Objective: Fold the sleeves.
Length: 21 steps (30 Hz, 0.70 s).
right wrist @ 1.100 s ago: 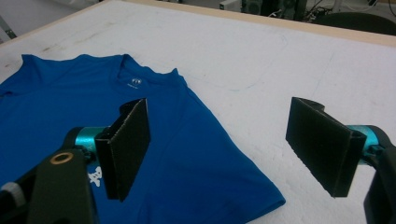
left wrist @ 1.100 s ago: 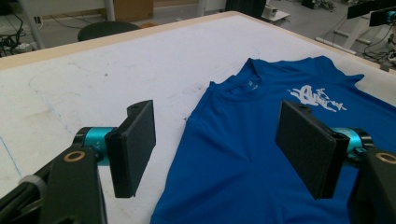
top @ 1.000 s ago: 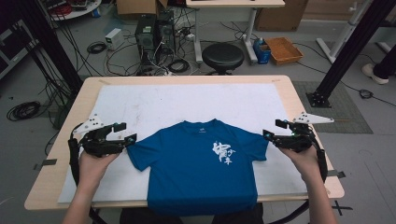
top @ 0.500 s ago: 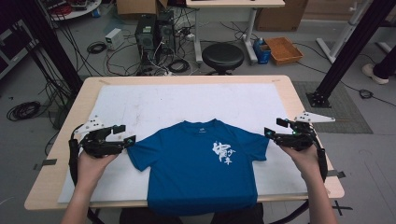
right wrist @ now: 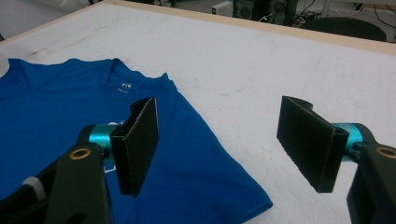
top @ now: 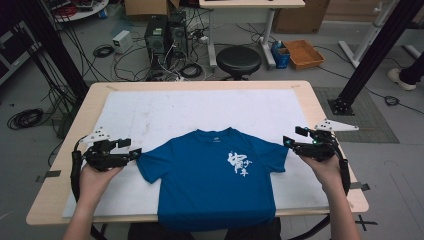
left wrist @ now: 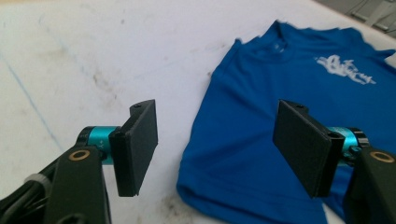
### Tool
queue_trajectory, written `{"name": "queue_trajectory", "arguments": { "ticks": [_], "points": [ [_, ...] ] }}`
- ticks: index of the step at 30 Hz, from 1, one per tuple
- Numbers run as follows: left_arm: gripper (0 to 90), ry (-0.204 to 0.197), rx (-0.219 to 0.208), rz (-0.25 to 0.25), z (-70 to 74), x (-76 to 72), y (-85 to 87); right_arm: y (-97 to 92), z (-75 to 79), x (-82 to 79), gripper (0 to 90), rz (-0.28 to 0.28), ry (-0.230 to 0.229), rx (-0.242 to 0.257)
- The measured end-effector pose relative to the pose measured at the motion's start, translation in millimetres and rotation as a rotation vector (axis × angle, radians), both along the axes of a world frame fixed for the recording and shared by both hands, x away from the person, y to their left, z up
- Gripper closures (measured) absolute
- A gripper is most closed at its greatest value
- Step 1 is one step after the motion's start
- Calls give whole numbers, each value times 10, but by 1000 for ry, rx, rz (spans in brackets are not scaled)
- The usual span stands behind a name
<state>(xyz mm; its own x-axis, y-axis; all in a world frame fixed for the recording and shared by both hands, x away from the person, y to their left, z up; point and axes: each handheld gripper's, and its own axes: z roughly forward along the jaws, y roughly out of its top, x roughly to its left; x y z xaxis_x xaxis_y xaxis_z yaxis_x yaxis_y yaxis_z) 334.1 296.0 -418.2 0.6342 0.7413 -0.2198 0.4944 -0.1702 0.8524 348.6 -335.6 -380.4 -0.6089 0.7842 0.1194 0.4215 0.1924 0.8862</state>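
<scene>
Garment: blue T-shirt [top: 215,175] lies flat and face up on the white mat [top: 200,112], collar pointing away from the person, hem hanging over the table's near edge.
Likely purpose: both sleeves are spread out to the sides, which suits a fold begun from the sleeves; this is a judgement from the layout.
Left gripper [top: 131,154]: jaws spread wide, nothing between the pads; the tips point at the shirt's left sleeve [left wrist: 224,177], which lies just ahead of them and below the gap.
Right gripper [top: 290,142]: jaws have just been closing a little, yet they stand wide apart with no cloth pinched; the right sleeve [right wrist: 219,186] lies under the gap, its hem just ahead of the left-hand pad in the right gripper view.
Why held so: each gripper sits level with a sleeve end and aims inward, so one pad can slip under the hem and the other come down on top.
Fabric: soft knit cotton look, matte, thin, with a stitched double hem at the sleeve and a ribbed collar [right wrist: 135,77].
Print: white brush-style lettering [top: 239,164] on the chest, nearer the right gripper.
Mat: white, faintly stained and scuffed, slightly grainy.
Table [top: 330,130]: pale wood rim around the mat.
Pads [left wrist: 140,144]: flat black rectangular plates, ridged on the gripping face, on teal mounts.
</scene>
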Motion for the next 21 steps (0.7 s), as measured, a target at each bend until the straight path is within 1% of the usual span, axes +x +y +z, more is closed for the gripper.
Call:
{"name": "queue_trajectory", "arguments": {
  "ticks": [2, 3, 4, 5, 7, 8, 9, 11, 12, 13, 14, 16, 17, 19, 20, 21],
  "points": [
    [360, 41, 14, 17, -70, 26, 6, -2, -4, 4, 318, -1, 0, -2],
    [367, 58, 22, 25, -100, 39, 10, -3, -7, 4, 319, -1, -1, -2],
    [407, 79, 17, 30, -125, 47, 9, -6, -7, 1, 323, -1, -3, -4],
    [423, 90, 22, 33, -140, 52, 7, -6, -5, -2, 324, -5, -3, -4],
    [424, 96, 34, 40, -157, 56, -13, -7, -3, -3, 327, -6, -6, -5],
    [454, 102, 38, 46, -162, 60, -21, -5, 0, -5, 332, -6, -7, -5],
    [464, 106, 44, 53, -169, 65, -27, -1, 0, -7, 335, -6, -3, -7],
    [477, 120, 41, 68, -186, 72, -24, 3, -3, -5, 342, -5, -2, -9],
    [506, 120, 41, 68, -186, 72, -24, 3, -3, -5, 342, -5, -2, -9],
    [564, 133, 44, 79, -200, 70, -18, 14, -8, -3, 351, -2, 1, -16],
    [594, 137, 39, 76, -206, 68, -17, 14, -8, -3, 351, -2, 1, -16],
    [602, 144, 52, 73, -213, 68, -22, 18, -5, -4, 353, 0, 1, -16],
    [643, 150, 57, 74, -220, 70, -32, 20, -4, -4, 354, 0, 1, -16],
    [689, 152, 55, 79, -224, 73, -37, 22, -7, -3, 355, 2, 2, -18],
    [765, 167, 55, 76, -220, 62, -40, 23, -8, -4, 367, 4, 3, -20],
    [825, 167, 55, 76, -220, 62, -40, 23, -10, -3, 369, 4, 2, -23]
  ]
}}
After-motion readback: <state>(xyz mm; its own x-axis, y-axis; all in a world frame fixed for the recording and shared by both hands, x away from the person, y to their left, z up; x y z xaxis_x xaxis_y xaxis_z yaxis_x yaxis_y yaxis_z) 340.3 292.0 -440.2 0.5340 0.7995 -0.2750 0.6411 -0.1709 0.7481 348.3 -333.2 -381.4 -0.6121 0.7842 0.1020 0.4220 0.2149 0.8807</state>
